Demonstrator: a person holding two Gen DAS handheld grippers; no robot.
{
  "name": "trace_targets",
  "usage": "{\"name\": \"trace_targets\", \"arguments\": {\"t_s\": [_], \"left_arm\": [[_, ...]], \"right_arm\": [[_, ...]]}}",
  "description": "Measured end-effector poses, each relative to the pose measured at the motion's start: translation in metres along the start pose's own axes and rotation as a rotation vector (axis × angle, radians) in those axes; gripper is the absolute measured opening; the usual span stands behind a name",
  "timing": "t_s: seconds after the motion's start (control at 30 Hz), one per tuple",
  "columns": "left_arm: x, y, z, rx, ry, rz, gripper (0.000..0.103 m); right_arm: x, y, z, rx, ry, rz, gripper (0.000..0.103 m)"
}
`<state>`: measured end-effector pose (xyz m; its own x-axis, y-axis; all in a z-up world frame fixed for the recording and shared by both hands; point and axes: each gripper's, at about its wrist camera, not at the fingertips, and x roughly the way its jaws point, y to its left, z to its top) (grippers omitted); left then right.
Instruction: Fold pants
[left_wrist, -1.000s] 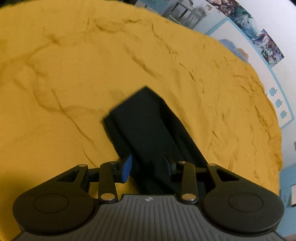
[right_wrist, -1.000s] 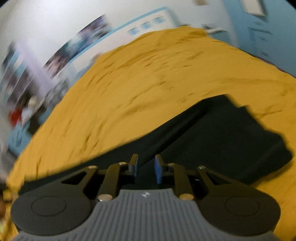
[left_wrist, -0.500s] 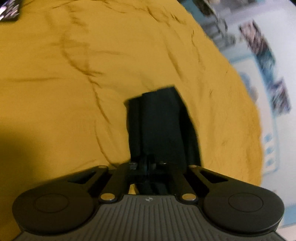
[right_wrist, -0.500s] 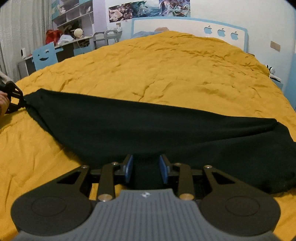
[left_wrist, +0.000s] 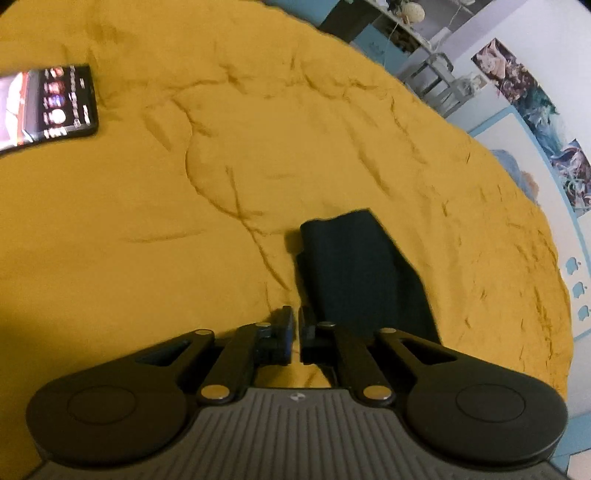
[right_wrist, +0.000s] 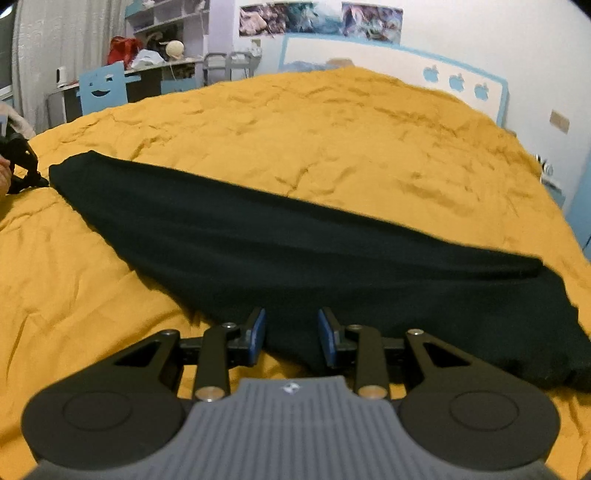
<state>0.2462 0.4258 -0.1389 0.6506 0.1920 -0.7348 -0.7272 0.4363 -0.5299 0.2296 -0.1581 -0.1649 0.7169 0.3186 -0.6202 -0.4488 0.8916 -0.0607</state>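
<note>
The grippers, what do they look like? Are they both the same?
Yes, alike. The left gripper and right gripper each have black linkage arms with silver rivets, two round black discs, a ribbed grey body with a small round emblem, and blue finger pads.

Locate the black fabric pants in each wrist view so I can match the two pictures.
Left wrist view: the black fabric pants run from centre down to the lower right, seen end-on beyond the fingers.
Right wrist view: the pants stretch across the middle, from far left to the lower right edge.
Shared landmark: the white headboard with blue apple shapes beyond the wrinkled mustard-yellow bedspread.
</note>
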Motion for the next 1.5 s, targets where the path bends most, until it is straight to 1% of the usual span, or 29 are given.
{"name": "trace_targets", "arguments": {"t_s": [0.03, 0.07, 0.1, 0.13, 0.2, 0.27, 0.33, 0.37, 0.4, 0.47, 0.5, 0.53, 0.57, 0.67, 0.7, 0.83, 0.87, 0.93, 1.0, 1.07, 1.13, 1.17, 1.2, 1.23, 1.27, 1.3, 1.4, 1.43, 1.5], "left_arm": [[-0.009, -0.006, -0.004, 0.033, -0.043, 0.023, 0.013], [-0.017, -0.013, -0.009, 0.078, -0.082, 0.042, 0.013], [-0.025, -0.024, -0.017, 0.148, -0.126, 0.053, 0.015], [-0.032, -0.037, -0.027, 0.221, -0.155, 0.049, 0.020], [-0.042, -0.061, -0.048, 0.351, -0.175, 0.014, 0.026], [-0.053, -0.092, -0.081, 0.505, -0.188, -0.039, 0.029], [-0.063, -0.118, -0.119, 0.644, -0.176, -0.100, 0.039], [-0.069, -0.131, -0.142, 0.713, -0.161, -0.141, 0.040], [-0.075, -0.147, -0.171, 0.787, -0.135, -0.197, 0.043], [-0.082, -0.173, -0.221, 0.894, -0.059, -0.305, 0.046], [-0.085, -0.181, -0.245, 0.930, -0.018, -0.356, 0.046], [-0.089, -0.191, -0.272, 0.965, 0.030, -0.412, 0.047], [-0.092, -0.200, -0.297, 0.994, 0.072, -0.456, 0.047], [-0.097, -0.221, -0.363, 1.084, 0.154, -0.525, 0.047], [-0.097, -0.226, -0.379, 1.110, 0.166, -0.542, 0.047], [-0.087, -0.234, -0.429, 1.160, 0.225, -0.566, 0.047], [-0.082, -0.231, -0.436, 1.167, 0.234, -0.558, 0.047], [-0.081, -0.221, -0.452, 1.187, 0.214, -0.540, 0.050], [-0.080, -0.209, -0.453, 1.186, 0.186, -0.555, 0.050], [-0.084, -0.200, -0.451, 1.170, 0.187, -0.567, 0.050], [-0.086, -0.199, -0.448, 1.163, 0.201, -0.567, 0.050], [-0.084, -0.201, -0.450, 1.163, 0.204, -0.567, 0.050], [-0.085, -0.200, -0.449, 1.163, 0.207, -0.567, 0.050], [-0.085, -0.202, -0.449, 1.163, 0.208, -0.568, 0.050], [-0.084, -0.203, -0.448, 1.159, 0.211, -0.570, 0.050], [-0.084, -0.203, -0.447, 1.151, 0.214, -0.574, 0.050], [-0.082, -0.201, -0.444, 1.118, 0.228, -0.595, 0.051], [-0.081, -0.200, -0.443, 1.110, 0.233, -0.597, 0.051], [-0.081, -0.201, -0.441, 1.099, 0.242, -0.600, 0.051]], "right_arm": [[-0.001, 0.000, -0.001, 0.001, -0.012, -0.013, 0.034], [0.001, 0.000, -0.002, 0.007, -0.011, -0.021, 0.037], [0.005, -0.001, -0.007, 0.009, 0.013, -0.030, 0.036], [0.011, -0.003, -0.012, 0.006, 0.057, -0.040, 0.036], [0.024, -0.008, -0.026, 0.022, 0.213, -0.031, 0.037], [0.014, -0.017, -0.029, 0.076, 0.249, -0.010, 0.037], [0.005, -0.029, -0.028, 0.154, 0.317, 0.028, 0.037], [-0.003, -0.036, -0.028, 0.191, 0.330, 0.056, 0.036], [-0.009, -0.042, -0.028, 0.211, 0.326, 0.070, 0.031], [-0.027, -0.058, -0.027, 0.267, 0.270, 0.060, 0.031], [-0.046, -0.082, -0.030, 0.344, 0.197, -0.026, 0.033], [-0.046, -0.082, -0.030, 0.344, 0.197, -0.026, 0.034], [-0.056, -0.099, -0.033, 0.401, 0.153, -0.089, 0.034], [-0.079, -0.149, -0.046, 0.590, 0.076, -0.210, 0.036], [-0.085, -0.163, -0.050, 0.632, 0.056, -0.229, 0.036], [-0.097, -0.213, -0.057, 0.687, -0.005, -0.319, 0.039], [-0.098, -0.224, -0.059, 0.707, -0.009, -0.323, 0.043], [-0.091, -0.241, -0.062, 0.785, -0.003, -0.303, 0.044], [-0.078, -0.249, -0.064, 0.903, -0.001, -0.277, 0.045], [-0.067, -0.252, -0.065, 0.970, -0.011, -0.315, 0.045], [-0.051, -0.249, -0.067, 0.992, -0.027, -0.353, 0.046], [-0.044, -0.251, -0.068, 1.002, -0.022, -0.364, 0.041], [-0.037, -0.251, -0.069, 0.998, -0.015, -0.375, 0.026], [-0.033, -0.251, -0.070, 0.970, -0.004, -0.386, 0.020], [-0.032, -0.249, -0.070, 0.936, 0.000, -0.396, 0.010], [-0.038, -0.247, -0.071, 0.921, -0.013, -0.402, 0.006], [-0.067, -0.244, -0.078, 0.922, -0.138, -0.393, 0.003], [-0.069, -0.245, -0.080, 0.917, -0.147, -0.397, 0.003], [-0.060, -0.251, -0.095, 0.936, -0.078, -0.377, 0.006]]}}
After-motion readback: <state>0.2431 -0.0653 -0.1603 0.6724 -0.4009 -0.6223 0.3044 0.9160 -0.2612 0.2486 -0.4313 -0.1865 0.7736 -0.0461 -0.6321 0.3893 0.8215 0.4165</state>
